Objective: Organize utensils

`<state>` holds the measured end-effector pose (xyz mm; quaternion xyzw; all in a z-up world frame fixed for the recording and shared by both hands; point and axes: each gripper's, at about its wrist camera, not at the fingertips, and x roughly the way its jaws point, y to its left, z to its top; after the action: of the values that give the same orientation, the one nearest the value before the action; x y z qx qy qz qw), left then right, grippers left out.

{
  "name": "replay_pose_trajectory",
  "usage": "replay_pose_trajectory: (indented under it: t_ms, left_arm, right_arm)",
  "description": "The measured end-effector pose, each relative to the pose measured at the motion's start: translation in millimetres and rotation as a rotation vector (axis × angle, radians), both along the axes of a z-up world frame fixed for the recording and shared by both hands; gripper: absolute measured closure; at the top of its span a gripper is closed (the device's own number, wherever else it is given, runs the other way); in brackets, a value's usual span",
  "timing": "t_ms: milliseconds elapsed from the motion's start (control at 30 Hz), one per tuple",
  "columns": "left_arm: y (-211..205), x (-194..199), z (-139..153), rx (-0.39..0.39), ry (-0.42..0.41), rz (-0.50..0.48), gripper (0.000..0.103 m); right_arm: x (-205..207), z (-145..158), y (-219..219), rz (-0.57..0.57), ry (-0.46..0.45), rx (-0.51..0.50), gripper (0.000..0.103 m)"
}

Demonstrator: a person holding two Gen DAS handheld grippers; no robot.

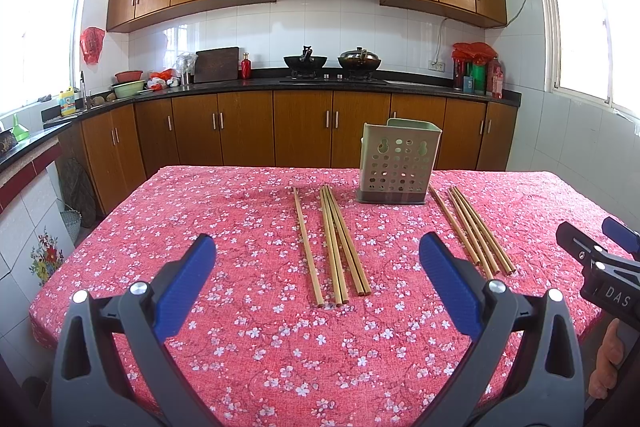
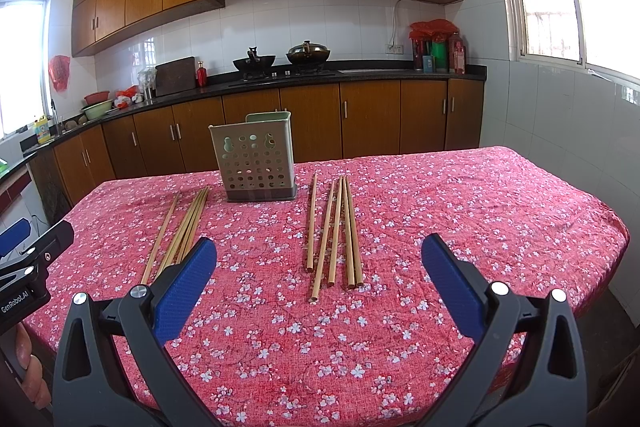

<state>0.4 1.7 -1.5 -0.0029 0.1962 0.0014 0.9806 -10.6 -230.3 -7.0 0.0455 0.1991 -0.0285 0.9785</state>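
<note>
While both spread wide, left tool (image 1: 316, 251), right tool (image 2: 318, 255): chopsticks (image 1: 340, 247) just ahead.

Worktop (image 1: 224, 327) covered in red cloth (image 2: 480, 211) with white blossoms. Pale green perforated holder (image 1: 400, 163) upright toward far edge. Left group of chopsticks (image 1: 334, 247) beside it, right group of chopsticks (image 1: 474, 231) on other side, lying flat.
</note>
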Motion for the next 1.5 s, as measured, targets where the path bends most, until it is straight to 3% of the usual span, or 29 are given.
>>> replay_pose_trajectory:
  t_ms: [600,833,900,967,1067,1167,1267,1400,1500]
  left_arm:
    - [0,4,-1,0.006,0.005,0.008,0.004]
    - [3,36,-22,0.023,0.12,0.057,0.004]
    - [11,56,-30,0.027,0.19,0.083,0.004]
    - [21,76,-37,0.018,0.247,0.094,0.004]
    - [32,103,-45,-0.008,0.321,0.088,0.017]
    - [34,131,-57,-0.019,0.391,0.067,0.032]
    - [35,148,-65,-0.033,0.433,0.052,0.043]
    - [33,165,-77,-0.049,0.475,0.025,0.049]
    - [29,172,-82,-0.052,0.497,0.006,0.054]
  right_arm:
    - [-1,0,1,-0.002,0.004,0.001,0.002]
    - [39,-22,-17,-0.048,0.088,0.002,0.002]
    - [58,-28,-29,-0.078,0.138,0.002,0.007]
    - [73,-30,-37,-0.098,0.188,-0.008,0.026]
    - [110,-43,-49,-0.07,0.297,0.022,0.051]
    - [142,-59,-56,-0.044,0.394,0.053,0.068]
    - [161,-76,-62,-0.021,0.464,0.102,0.078]
    - [172,-90,-62,0.007,0.511,0.138,0.079]
    - [172,-88,-56,0.015,0.503,0.098,0.081]
